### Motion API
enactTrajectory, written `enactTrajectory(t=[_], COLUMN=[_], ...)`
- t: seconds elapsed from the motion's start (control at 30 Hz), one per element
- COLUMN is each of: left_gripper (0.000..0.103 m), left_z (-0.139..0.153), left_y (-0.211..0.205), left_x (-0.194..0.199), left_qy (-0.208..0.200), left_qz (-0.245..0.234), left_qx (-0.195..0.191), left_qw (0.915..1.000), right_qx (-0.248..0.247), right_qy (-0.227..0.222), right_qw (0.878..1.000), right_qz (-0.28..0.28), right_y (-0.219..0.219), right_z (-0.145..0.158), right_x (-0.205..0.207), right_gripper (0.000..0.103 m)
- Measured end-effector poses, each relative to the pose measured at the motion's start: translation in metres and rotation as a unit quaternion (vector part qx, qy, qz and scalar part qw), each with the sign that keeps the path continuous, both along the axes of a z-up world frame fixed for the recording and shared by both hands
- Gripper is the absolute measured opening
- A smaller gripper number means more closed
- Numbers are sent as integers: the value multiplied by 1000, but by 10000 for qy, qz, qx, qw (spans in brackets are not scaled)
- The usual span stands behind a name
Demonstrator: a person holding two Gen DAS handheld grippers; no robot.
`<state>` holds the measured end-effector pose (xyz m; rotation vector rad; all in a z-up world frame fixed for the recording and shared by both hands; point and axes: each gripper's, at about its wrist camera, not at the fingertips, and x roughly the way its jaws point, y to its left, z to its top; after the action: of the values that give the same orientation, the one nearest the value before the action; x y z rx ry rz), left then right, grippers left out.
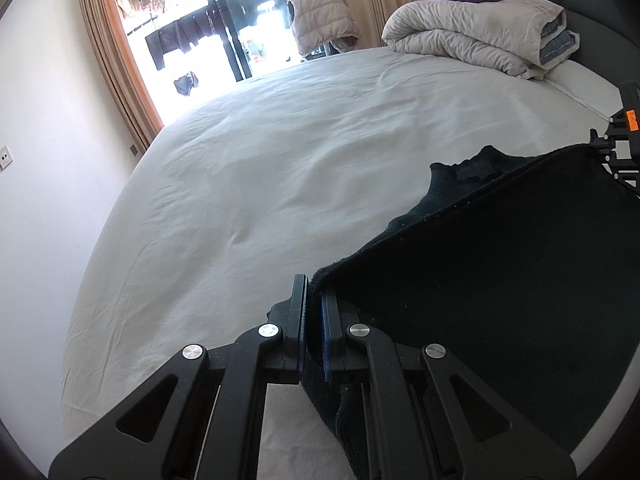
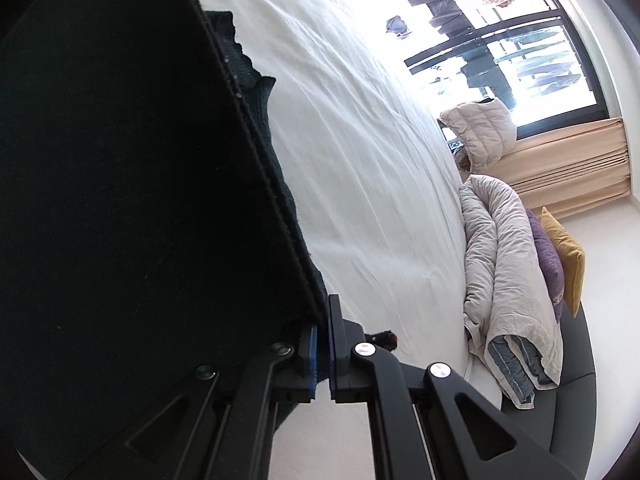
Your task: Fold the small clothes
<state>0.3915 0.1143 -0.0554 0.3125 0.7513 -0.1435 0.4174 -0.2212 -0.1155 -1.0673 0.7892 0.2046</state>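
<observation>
Bedroom, white-sheeted bed (image 1: 260, 168) | we hold dark knitted garment (image 1: 500, 264) stretched between left tongs (image 1: 313, 320) and right tongs (image 2: 322, 344), both clamped on its hem | long axis tong-to-tong, rest lies on the bed ahead.

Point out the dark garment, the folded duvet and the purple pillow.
Dark garment (image 1: 500, 280), left wrist view, lifted flat panel.
Folded duvet (image 1: 472, 36), left wrist view, top fold.
Purple pillow (image 2: 546, 258), right wrist view, exposed face.

Left tongs (image 1: 311, 312) clamp dark garment (image 1: 500, 280) above bed (image 1: 260, 184).
</observation>
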Motion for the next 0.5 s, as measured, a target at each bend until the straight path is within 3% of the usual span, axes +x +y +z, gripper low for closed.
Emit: enactTrajectory(t=[0.13,0.2,0.23,0.27,0.33,0.43,0.47,0.5], left_gripper=[7,10,10,10,13,35,61,74], left_z=[-18,-29,-34,-37,-39,-36,-33,-29], left_y=[-3,-6,-8,-9,-10,-3,1,7], left_x=[29,44,50,52,53,53,52,49], left_qy=[134,327,424,446,438,341,269,131], left_qz=[124,220,243,256,304,494,613,764], left_qx=[-7,-1,-4,-1,-2,-127,-131,-92], left_qw=[9998,9992,9988,9987,9986,9981,9977,9969], right_qx=[160,348,360,377,763,1125,1164,1221], right_qy=[125,232,117,-34,-64,-111,-141,-165], right_qw=[9996,9985,9983,9976,9931,9843,9815,9783], right_qz=[-178,-352,-434,-579,-892,-1357,-1514,-1664], right_y=[-2,-7,-8,-12,-22,-36,-41,-46], right_z=[-11,-16,-17,-16,-7,2,3,4], right_x=[23,35,42,44,51,61,62,62], right_gripper=[4,9,24,45,57,66,66,66])
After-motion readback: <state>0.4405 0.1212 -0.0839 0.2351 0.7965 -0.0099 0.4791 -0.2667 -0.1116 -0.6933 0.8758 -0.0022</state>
